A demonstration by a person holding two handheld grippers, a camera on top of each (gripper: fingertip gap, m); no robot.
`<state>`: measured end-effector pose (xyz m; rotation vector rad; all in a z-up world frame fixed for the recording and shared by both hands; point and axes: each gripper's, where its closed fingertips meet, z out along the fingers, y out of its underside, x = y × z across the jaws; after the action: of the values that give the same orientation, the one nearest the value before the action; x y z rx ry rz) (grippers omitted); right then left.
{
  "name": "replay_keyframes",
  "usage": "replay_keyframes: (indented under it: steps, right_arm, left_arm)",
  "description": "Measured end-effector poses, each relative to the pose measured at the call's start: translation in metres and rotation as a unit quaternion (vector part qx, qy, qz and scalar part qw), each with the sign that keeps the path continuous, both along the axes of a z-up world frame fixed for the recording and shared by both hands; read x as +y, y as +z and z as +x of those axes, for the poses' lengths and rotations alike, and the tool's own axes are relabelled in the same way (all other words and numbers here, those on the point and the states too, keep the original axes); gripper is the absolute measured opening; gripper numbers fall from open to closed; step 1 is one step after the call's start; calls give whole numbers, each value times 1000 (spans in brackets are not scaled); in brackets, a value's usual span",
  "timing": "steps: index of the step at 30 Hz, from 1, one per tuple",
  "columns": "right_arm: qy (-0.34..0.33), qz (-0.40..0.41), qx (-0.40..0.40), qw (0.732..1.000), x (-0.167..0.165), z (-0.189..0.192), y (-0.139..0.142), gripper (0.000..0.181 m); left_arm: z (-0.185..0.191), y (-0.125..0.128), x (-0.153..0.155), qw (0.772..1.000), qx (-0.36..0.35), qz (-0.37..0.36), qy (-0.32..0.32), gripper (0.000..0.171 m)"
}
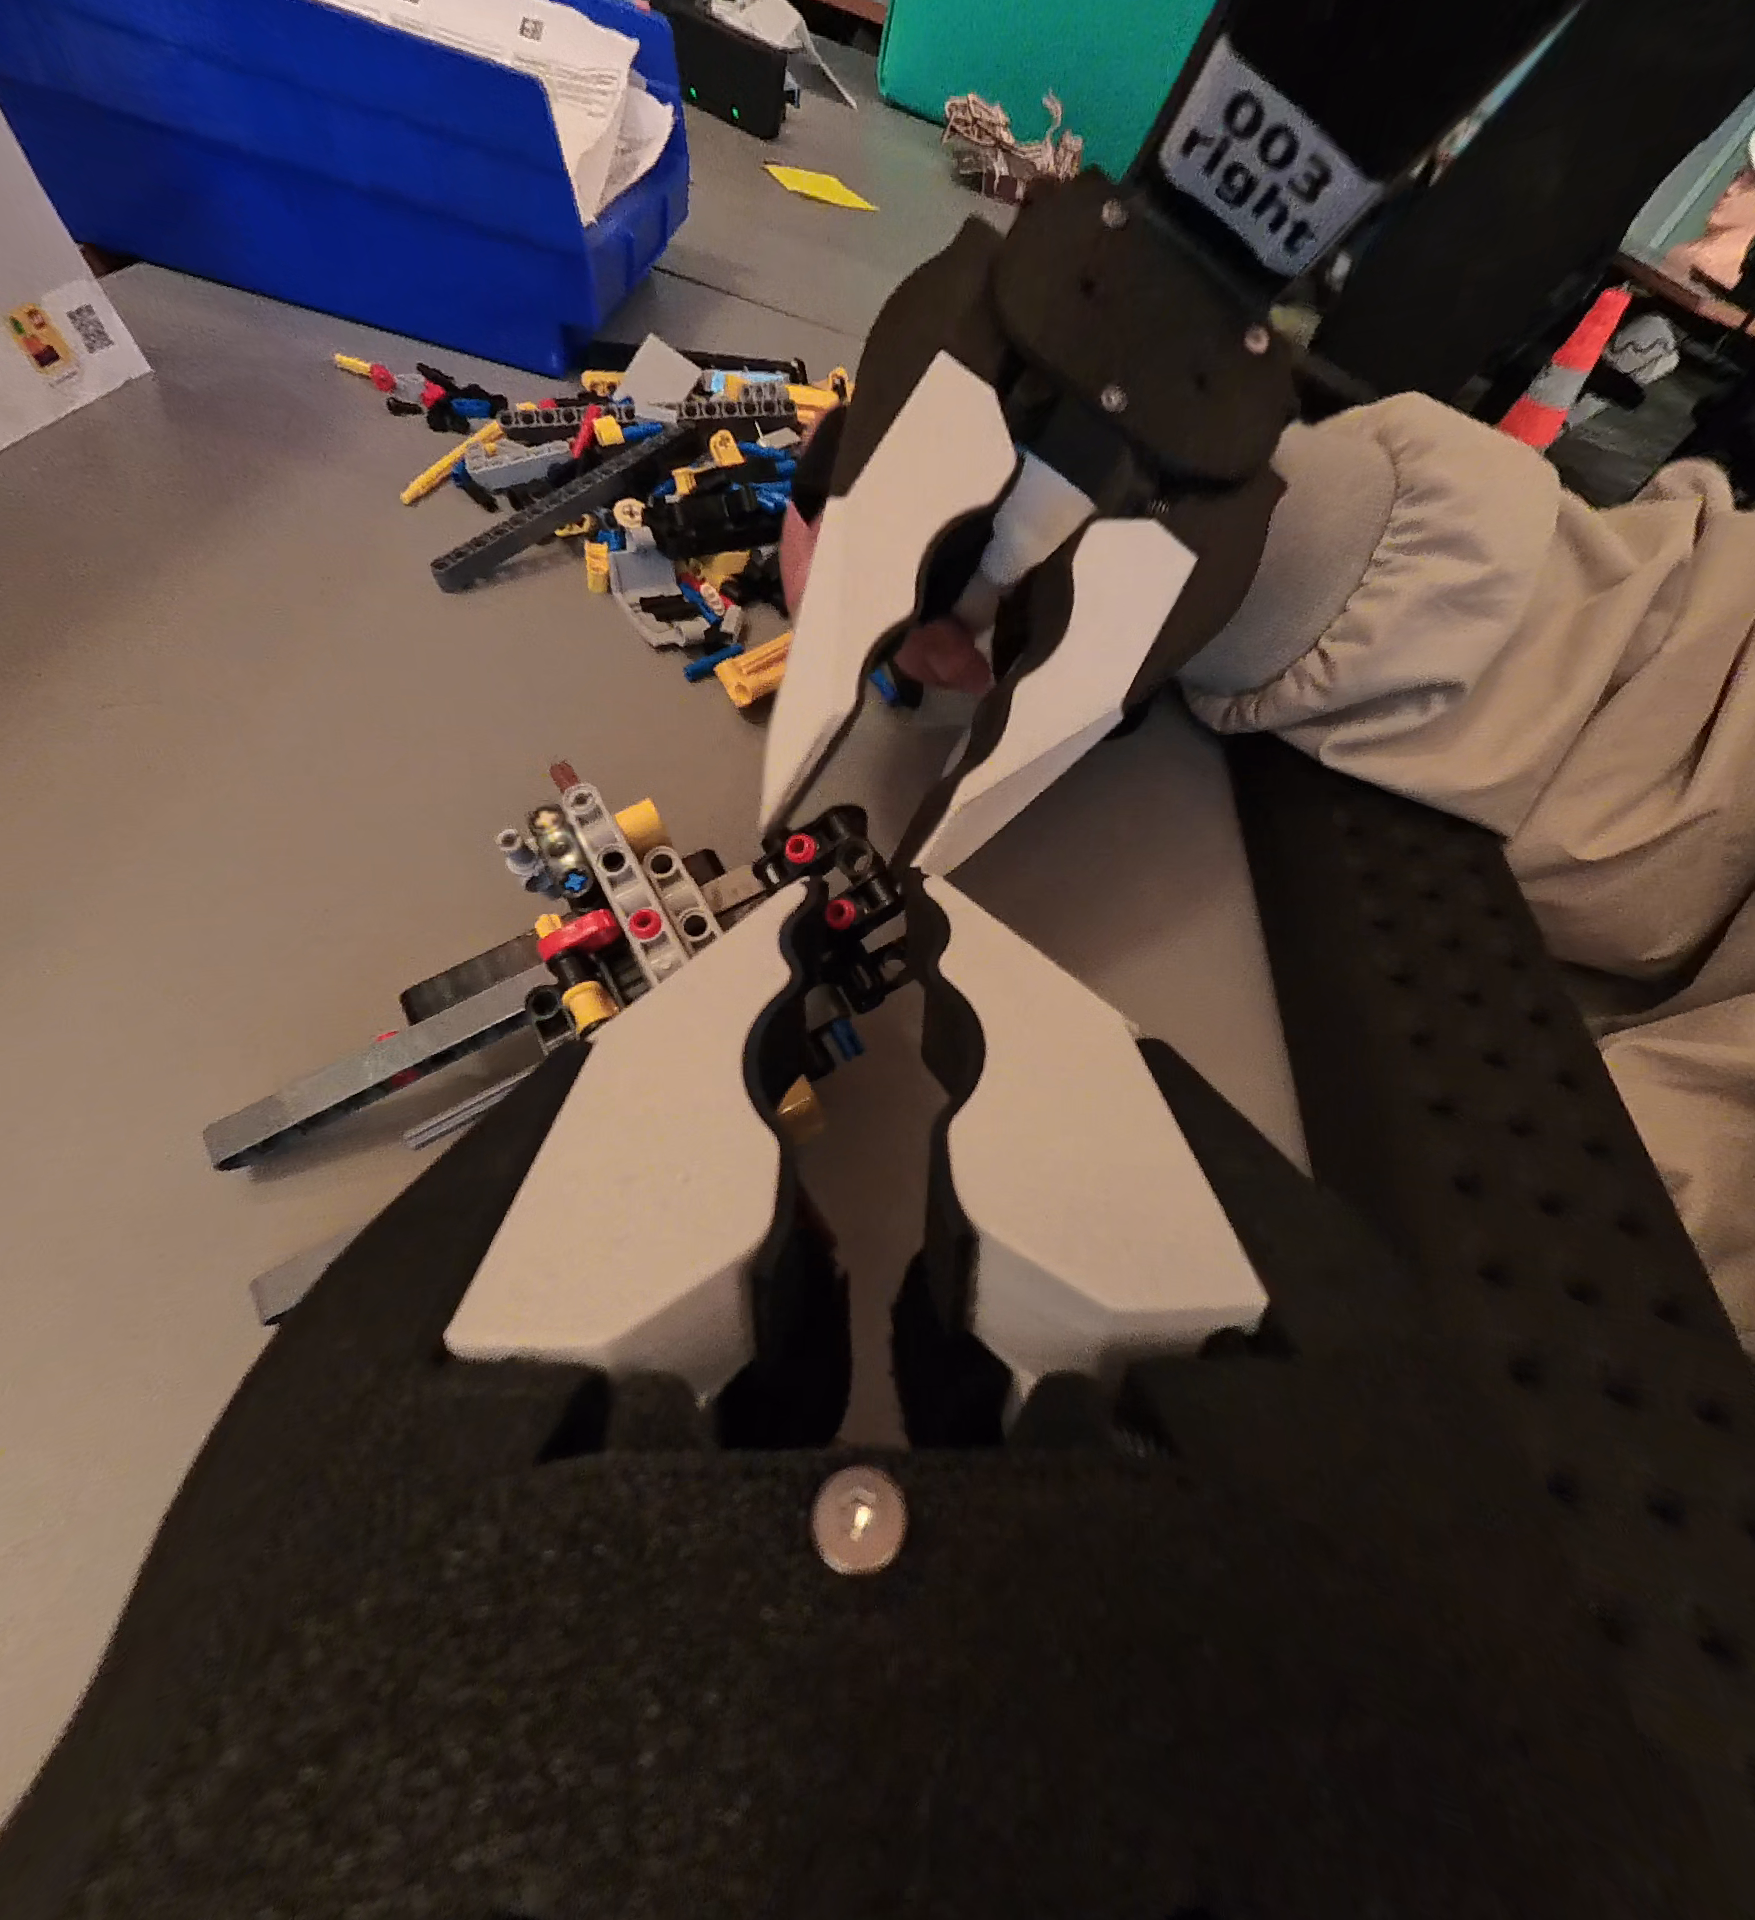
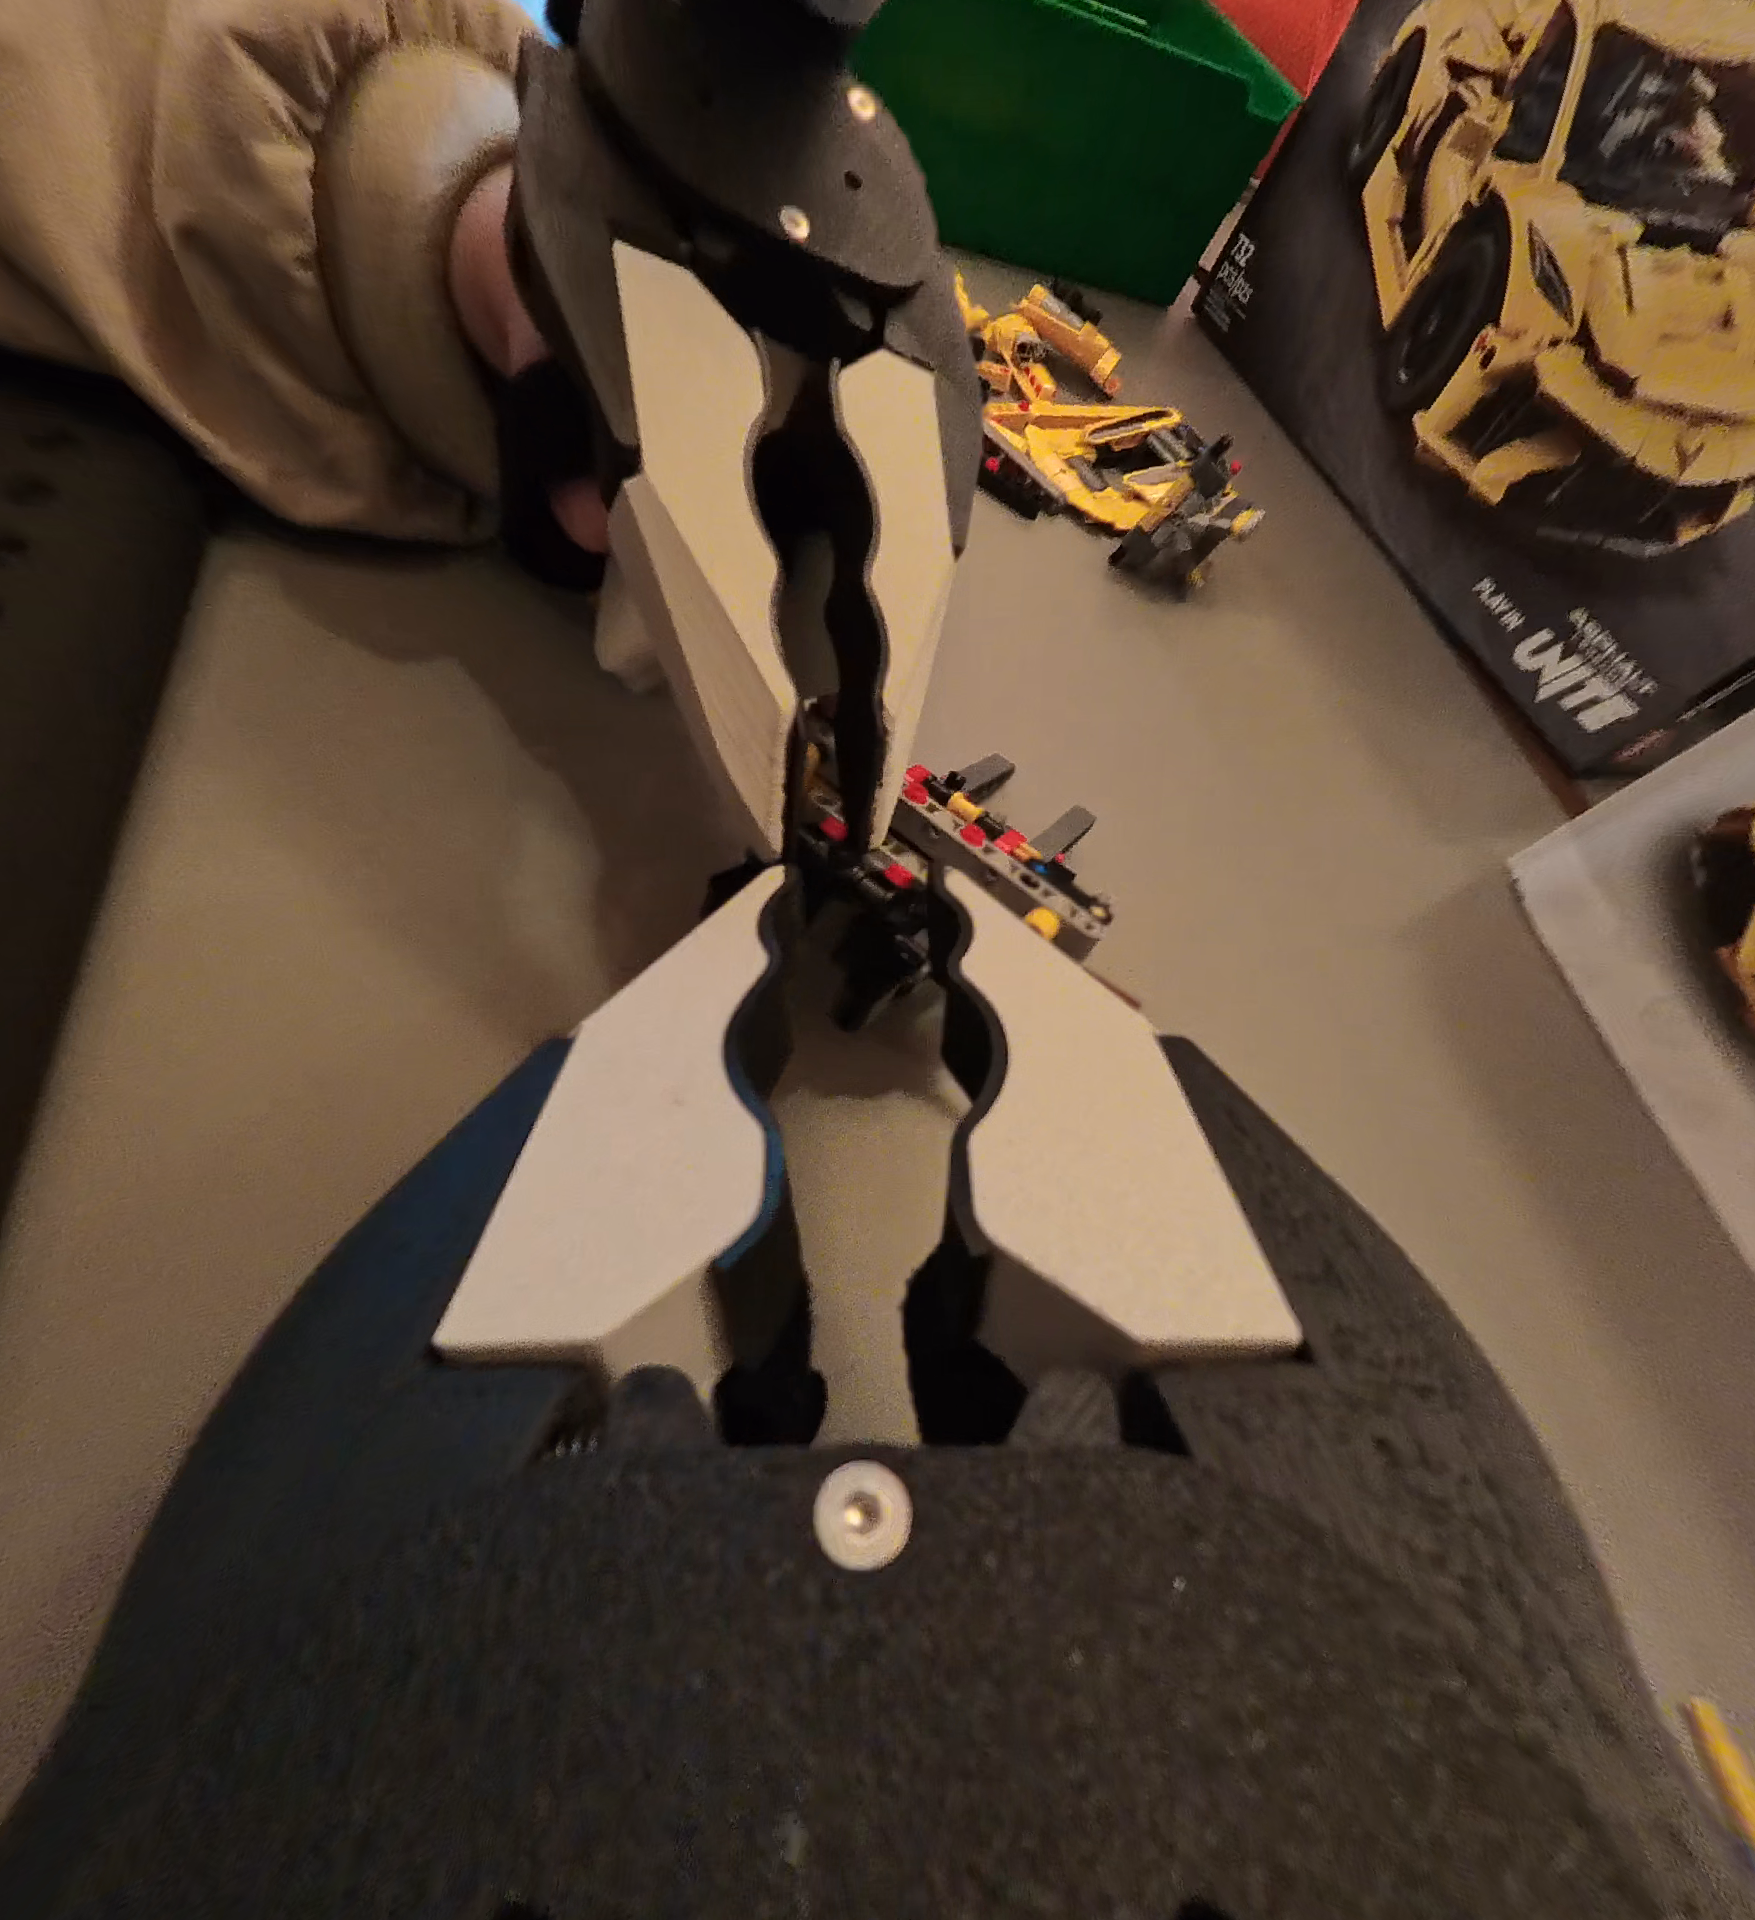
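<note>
A partly built toy-brick assembly point(image 1: 634, 914) of grey beams with red, yellow and black pins lies on the grey table point(image 1: 177, 727). It also shows in the right wrist view point(image 2: 1008, 862). A black connector cluster with red pins point(image 1: 852, 904) sticks out of its near end. My left gripper point(image 1: 862, 894) is shut on this cluster from below in its view. My right gripper point(image 2: 862, 888) is closed on the same black cluster point(image 2: 878, 945) from the opposite side. The two grippers' tips almost touch, the right one point(image 1: 842, 842) coming in from above and the left one point(image 2: 831, 831) likewise in the other view.
A pile of loose pieces point(image 1: 644, 488) lies in front of a blue bin point(image 1: 333, 156). A beige sleeve point(image 1: 1475, 623) rests by a black perforated mat point(image 1: 1475, 1039). A yellow part-built model point(image 2: 1091, 447), a set box point(image 2: 1579, 364), a green bin point(image 2: 1060, 135) and a booklet point(image 2: 1631, 987) stand to the right. Left and right tips are no more than a few centimetres apart.
</note>
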<state>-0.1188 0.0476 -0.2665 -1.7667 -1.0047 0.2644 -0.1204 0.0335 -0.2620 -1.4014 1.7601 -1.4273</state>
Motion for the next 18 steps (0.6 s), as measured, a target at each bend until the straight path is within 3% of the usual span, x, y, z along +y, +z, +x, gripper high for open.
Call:
replay_keyframes:
  steps: [4, 8, 13, 18]
  right_arm:
    - [25, 32, -58, 997, -5, -6, -9, 17]
    - [12, -3, -91, 996, -4, -6, -14, 16]
    - [-1, -136, 14, 991, -6, -10, -10, 17]
    - [0, -223, 74, 972, -4, -11, -9, 17]
  left_arm:
    - [-6, -6, -6, 999, 17, -2, -33, 15]
    - [-8, -8, -5, 999, 10, 39, -34, 15]
    - [-14, 2, -6, 993, -26, 110, -40, 19]
    - [-10, 4, 9, 985, -36, 170, 18, 27]
